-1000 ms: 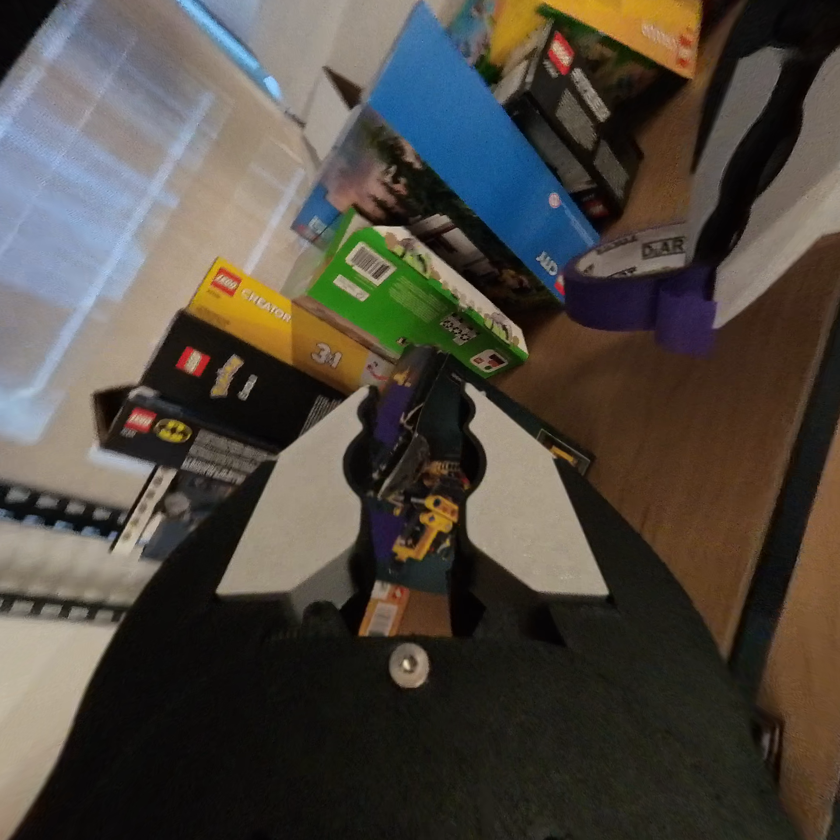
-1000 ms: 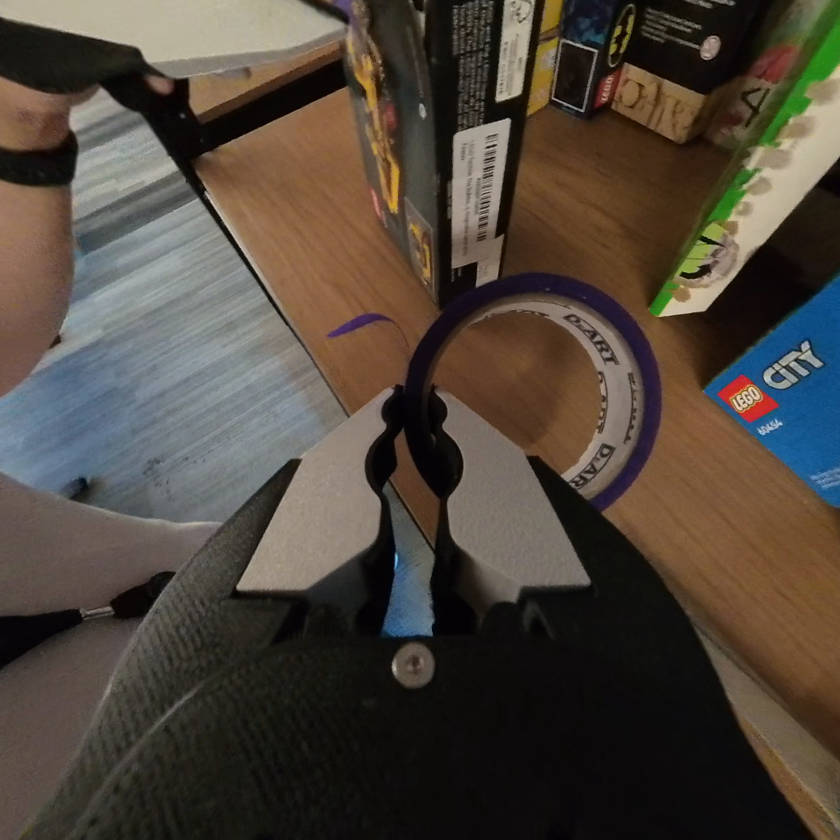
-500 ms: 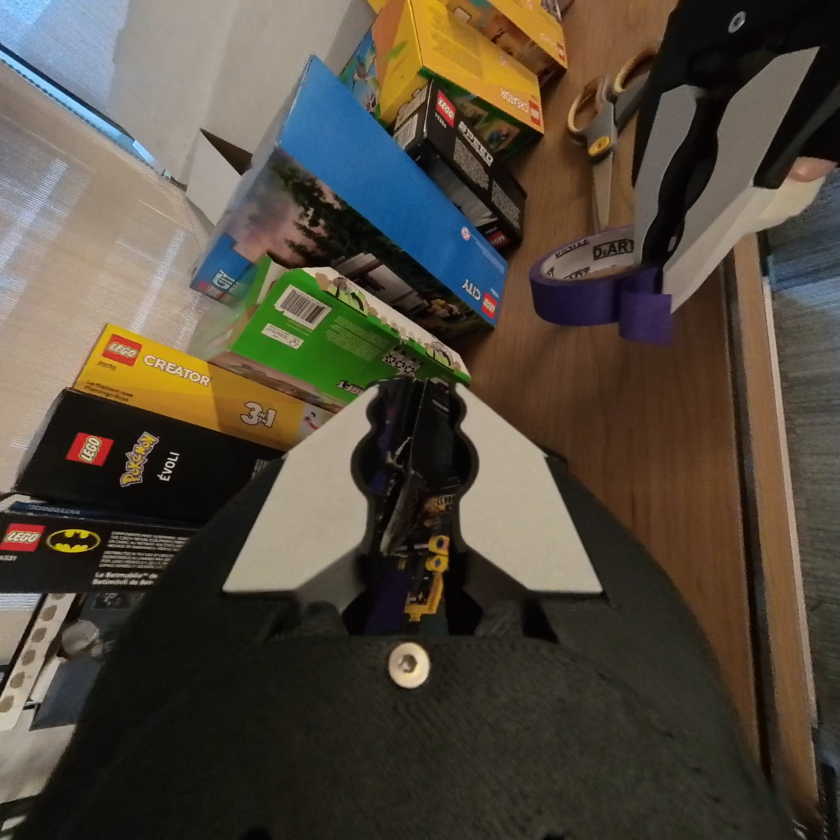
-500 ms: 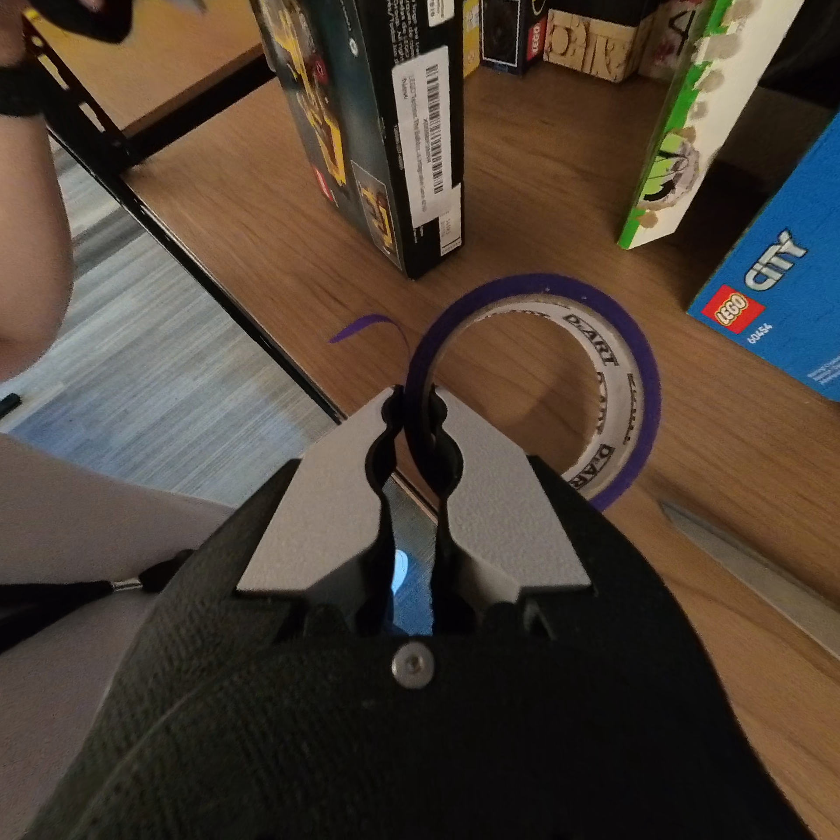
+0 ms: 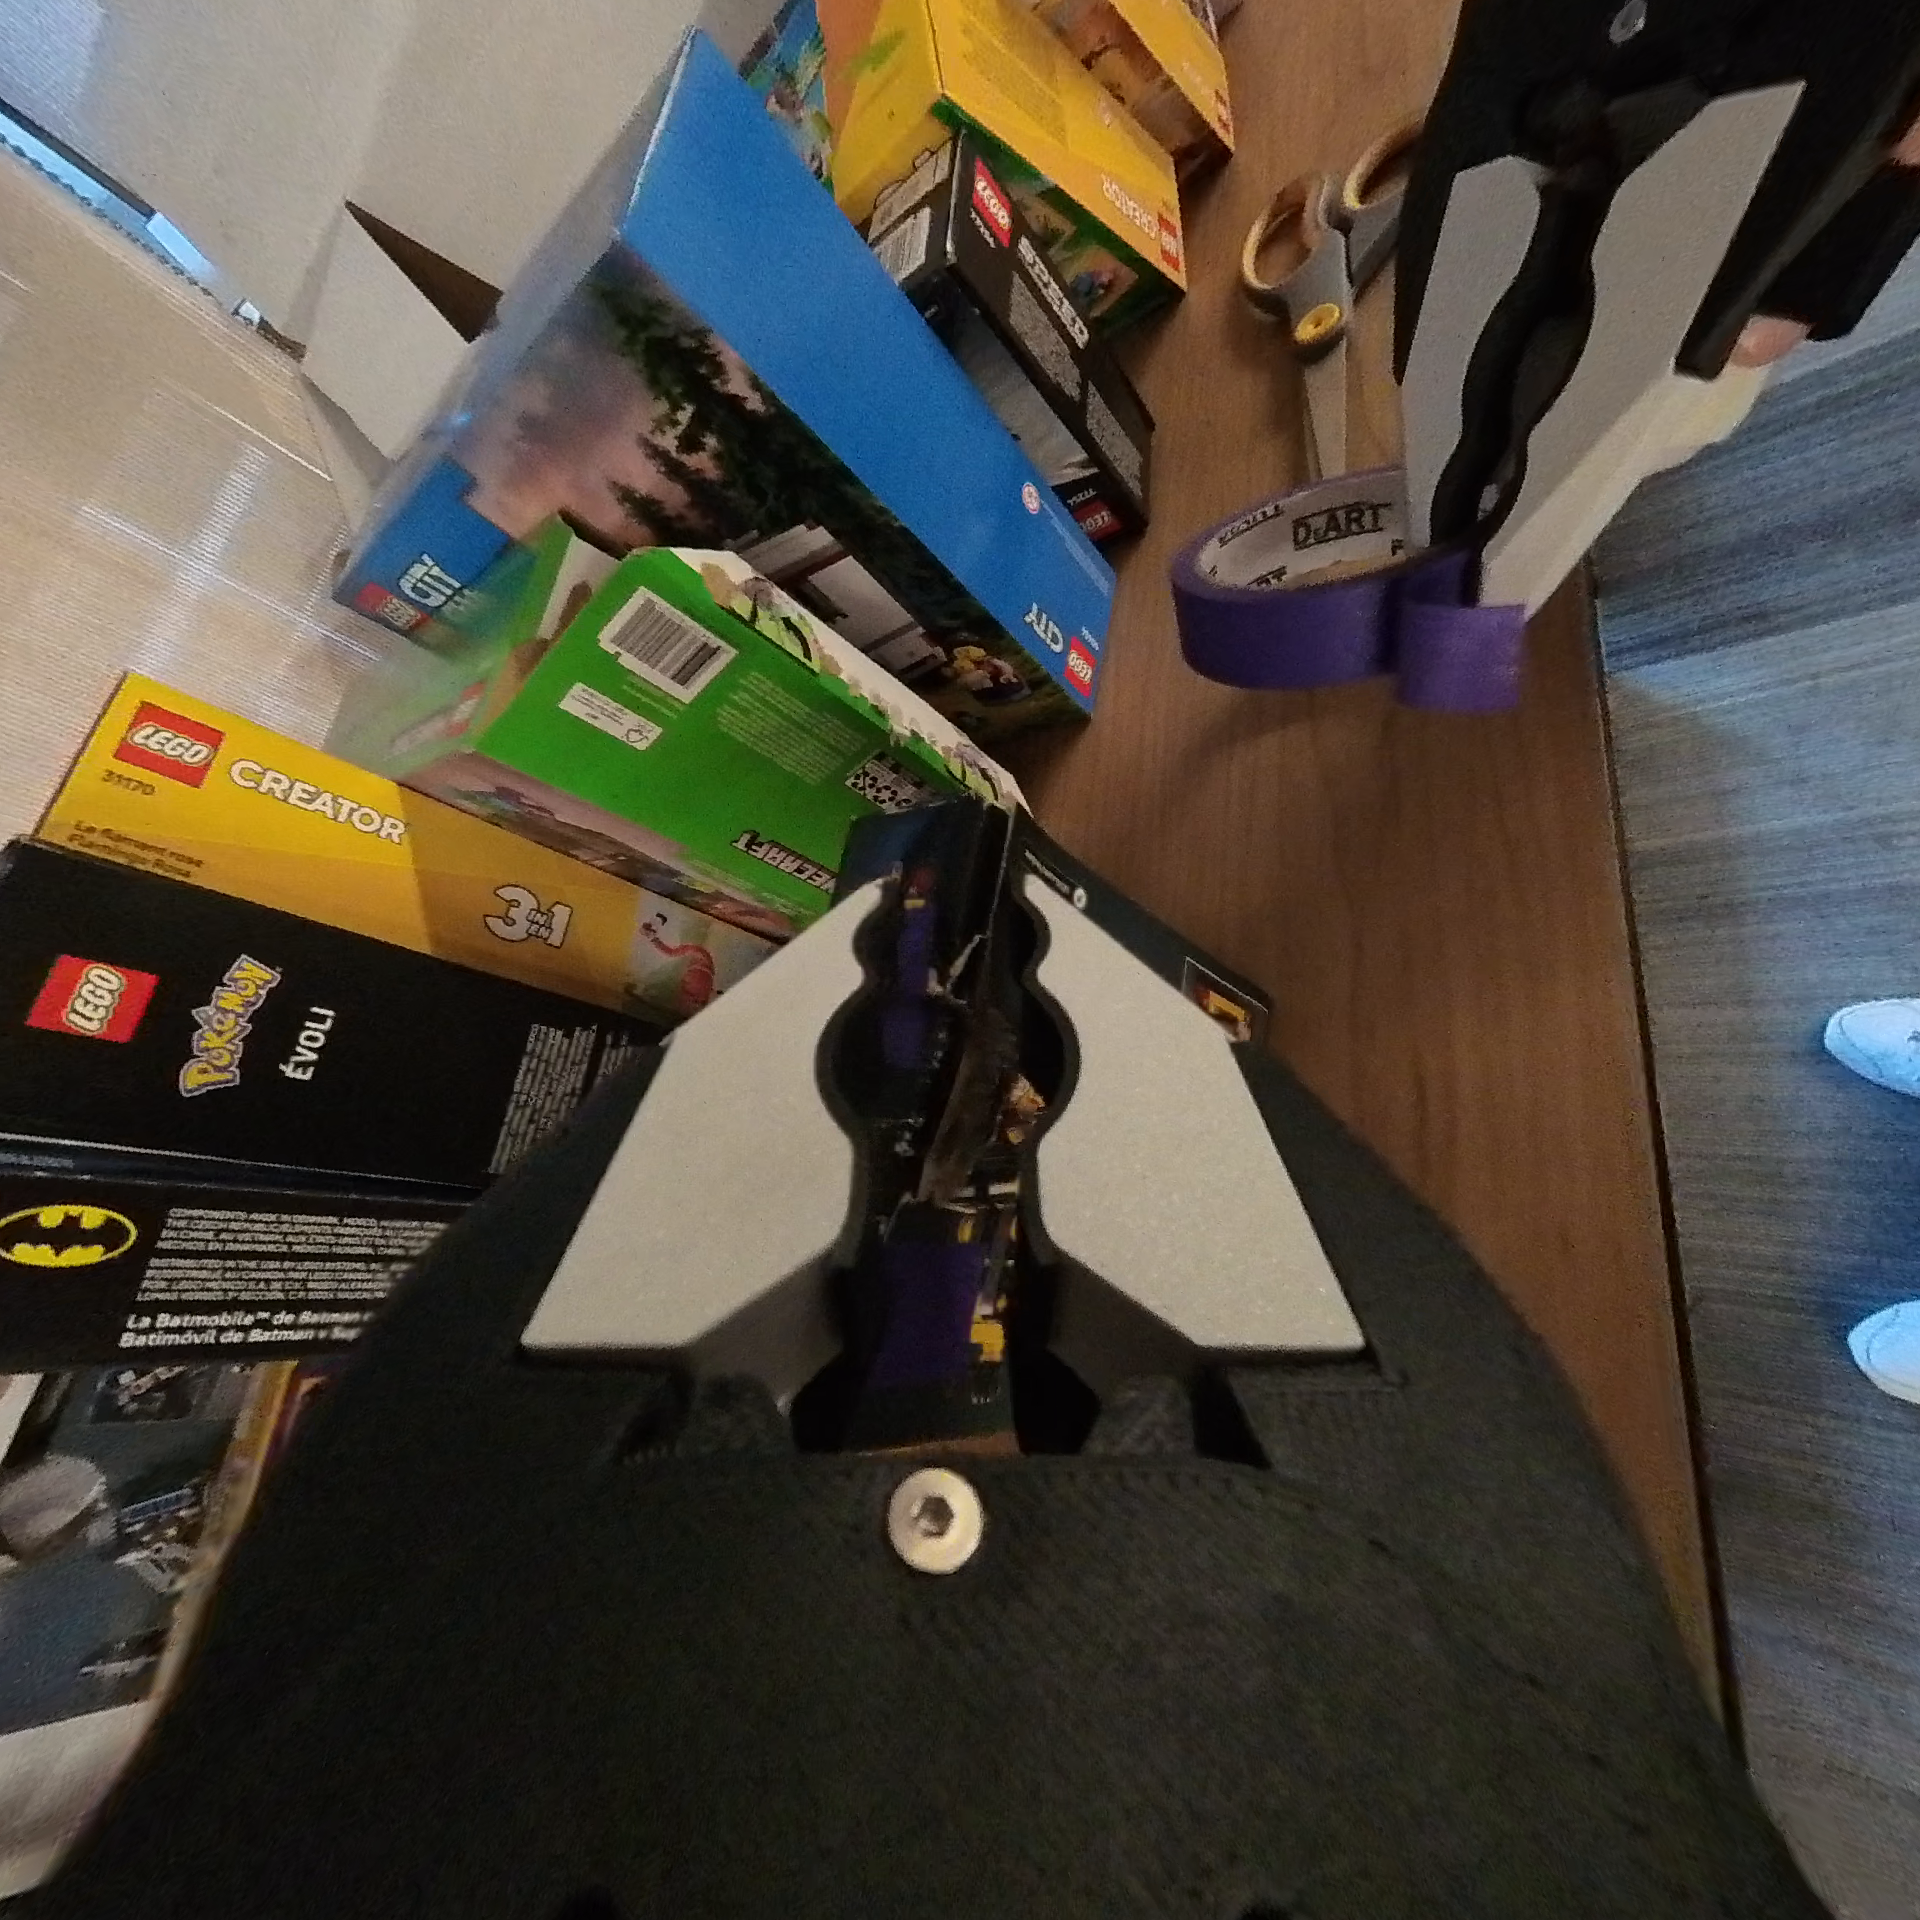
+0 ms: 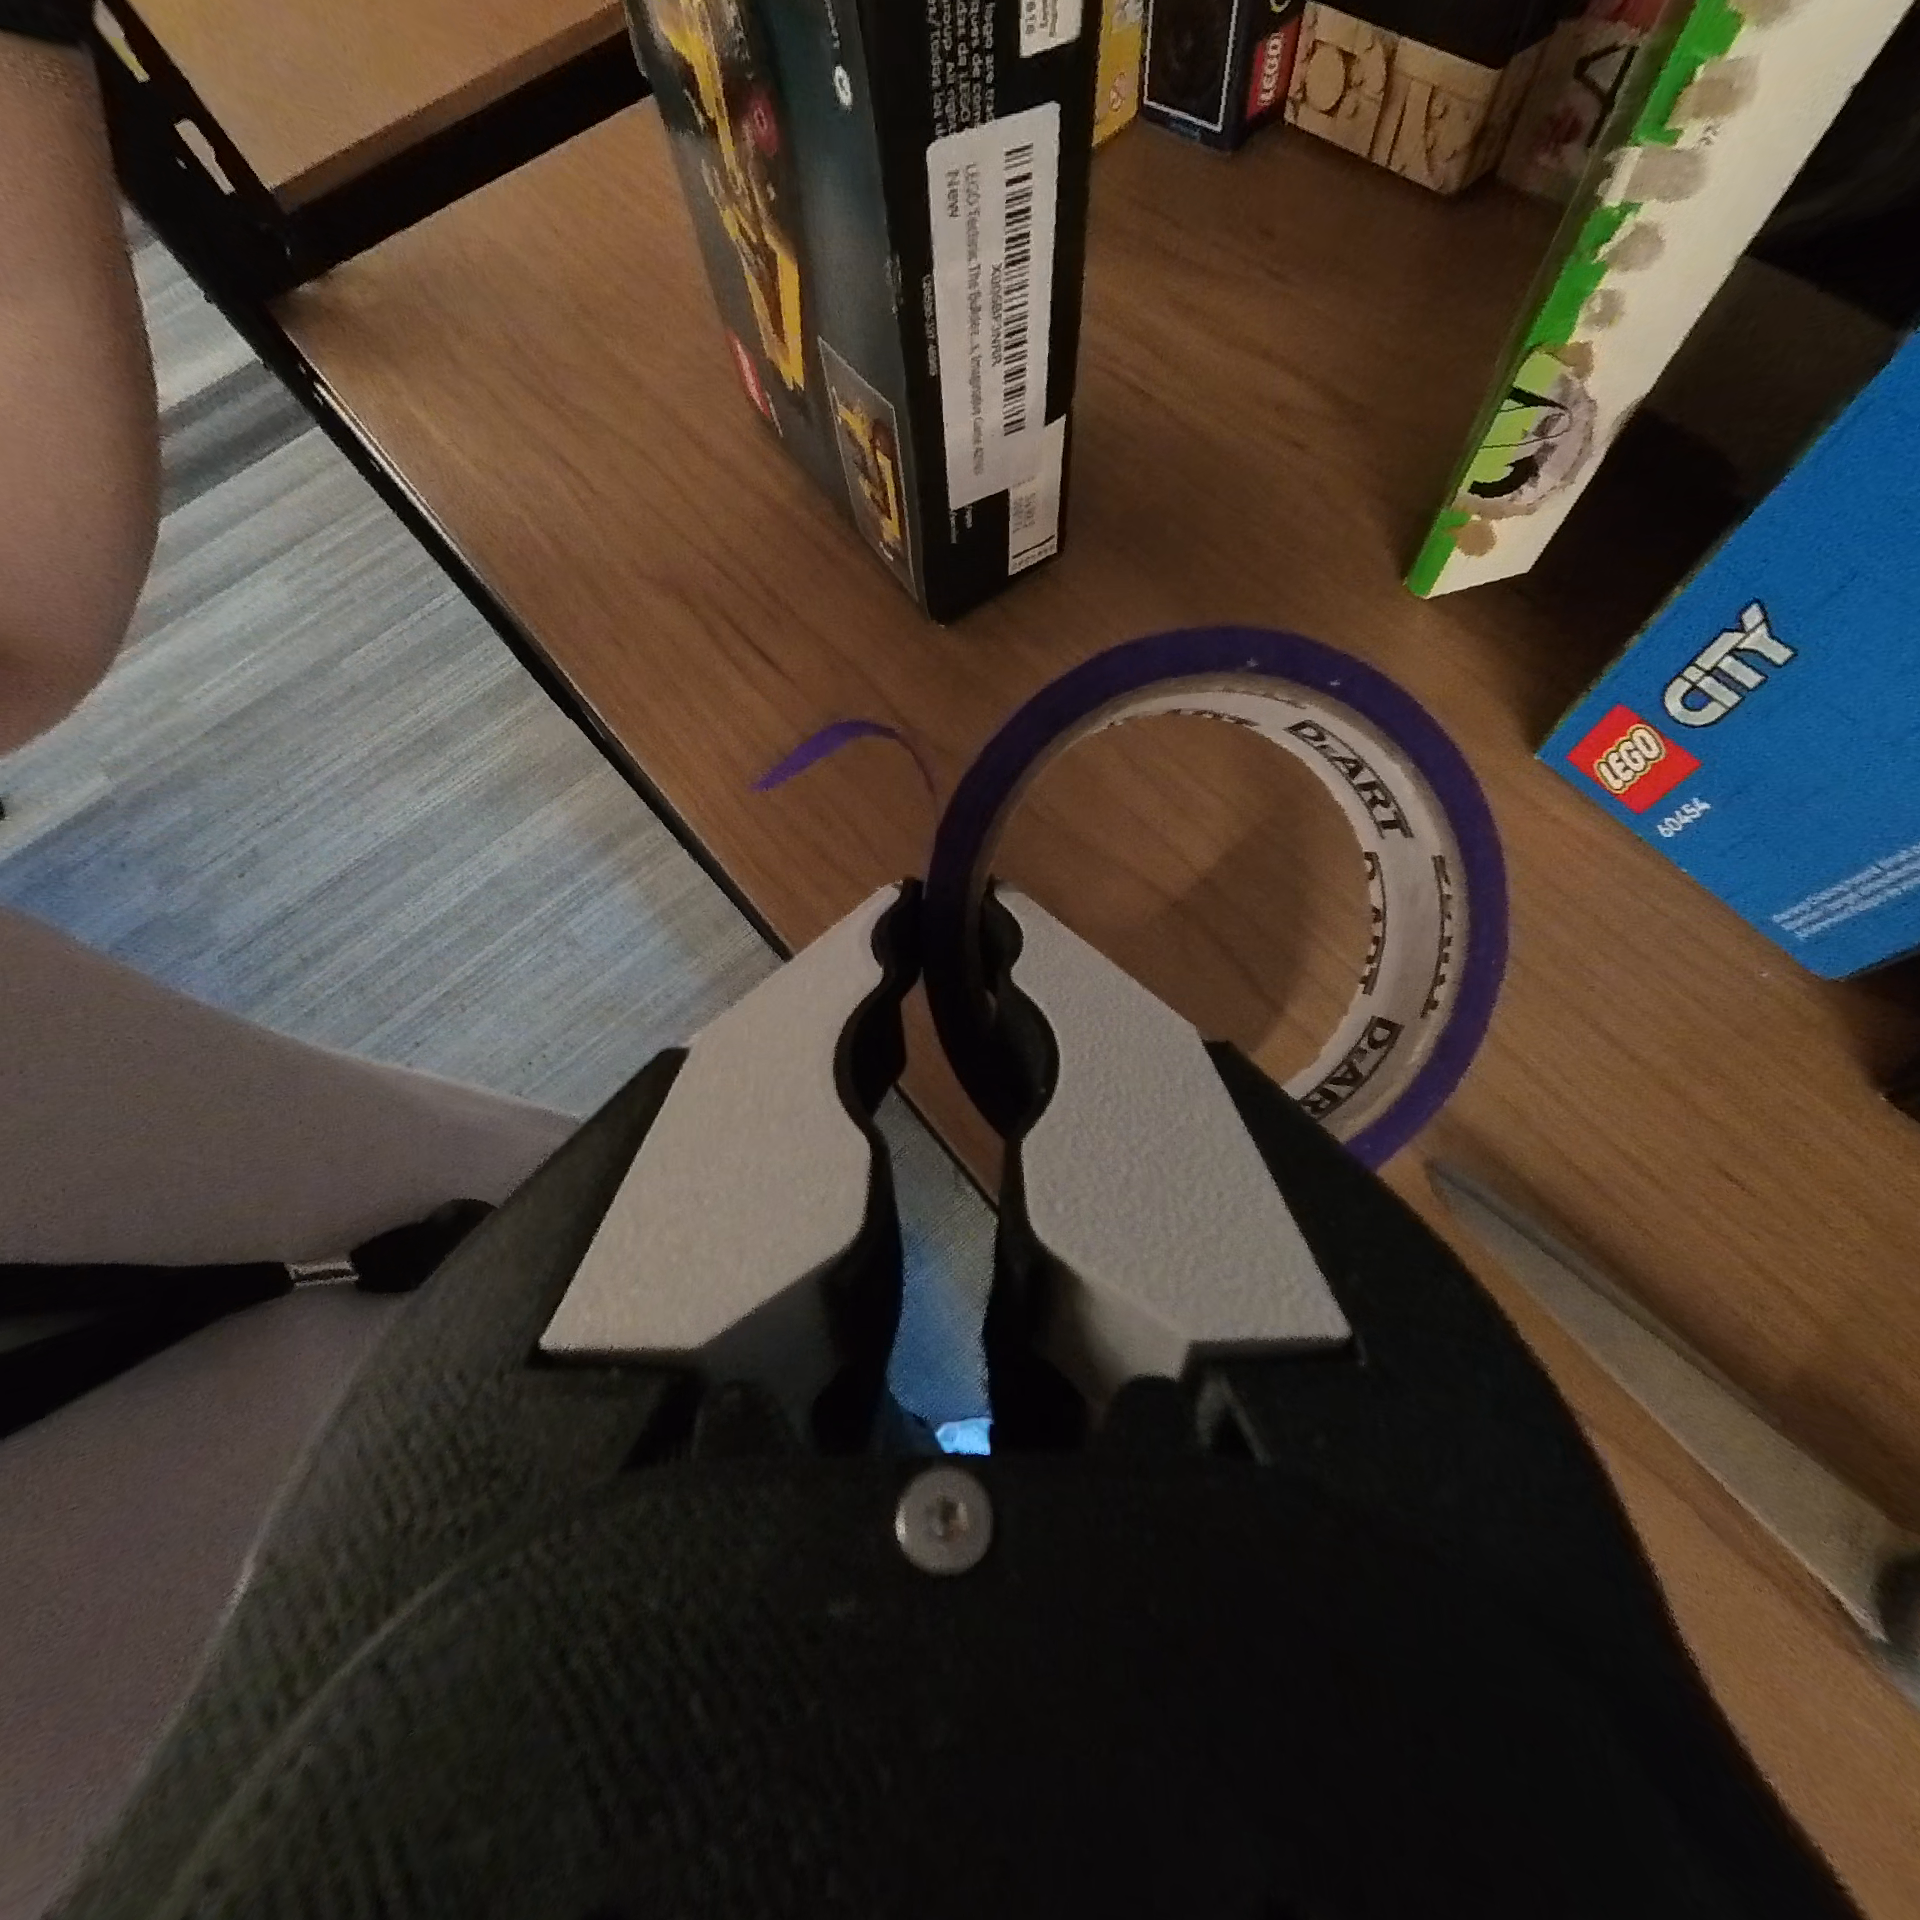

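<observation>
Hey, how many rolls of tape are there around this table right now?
1. The purple tape roll is pinched at its rim by the right tool, near the scissors. More could be hidden behind the toy boxes.

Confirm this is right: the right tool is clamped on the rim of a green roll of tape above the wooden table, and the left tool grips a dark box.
Not quite: the roll of tape is purple, not green, as the right wrist view shows. The rest stands: the right tool is clamped on its rim above the wooden table, and the left tool grips a dark box.

Wooden table (image 6: 644, 436): boxes (image 5: 831, 343), scissors (image 5: 1320, 312)
</observation>
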The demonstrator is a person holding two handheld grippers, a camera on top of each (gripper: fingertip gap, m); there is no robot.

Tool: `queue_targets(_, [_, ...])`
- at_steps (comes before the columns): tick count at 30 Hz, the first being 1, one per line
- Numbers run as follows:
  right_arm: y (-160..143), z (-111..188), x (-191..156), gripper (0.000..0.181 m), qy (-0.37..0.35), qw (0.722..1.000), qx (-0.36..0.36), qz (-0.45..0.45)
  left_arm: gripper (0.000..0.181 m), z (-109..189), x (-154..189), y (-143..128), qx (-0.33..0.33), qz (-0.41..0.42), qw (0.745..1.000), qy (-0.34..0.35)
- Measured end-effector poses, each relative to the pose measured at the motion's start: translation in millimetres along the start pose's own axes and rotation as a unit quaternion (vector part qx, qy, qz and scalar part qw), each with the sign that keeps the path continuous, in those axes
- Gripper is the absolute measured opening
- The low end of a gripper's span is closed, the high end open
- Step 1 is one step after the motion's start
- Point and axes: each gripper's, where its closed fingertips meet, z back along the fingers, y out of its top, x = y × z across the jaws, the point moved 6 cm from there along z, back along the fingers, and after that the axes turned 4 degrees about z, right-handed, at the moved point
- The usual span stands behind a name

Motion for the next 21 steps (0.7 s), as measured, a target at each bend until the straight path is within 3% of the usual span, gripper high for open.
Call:
queue_targets(5, [2,-2,2,0.009,0.005,1.0,0.007,-0.003,0.019,-5,-1,1,-0.014,-0.033,0.999,-0.015])
queue_targets(11, [5,-2,4,0.009,0.0,1.0,0.014,-0.001,0.008,-11,-6,-1,-0.006,0.03,0.998,-0.055])
queue_targets(21, [6,-4,5,0.009,0.0,1.0,0.02,0.0,0.007,-17,-9,1,-0.033,0.116,0.993,0.003])
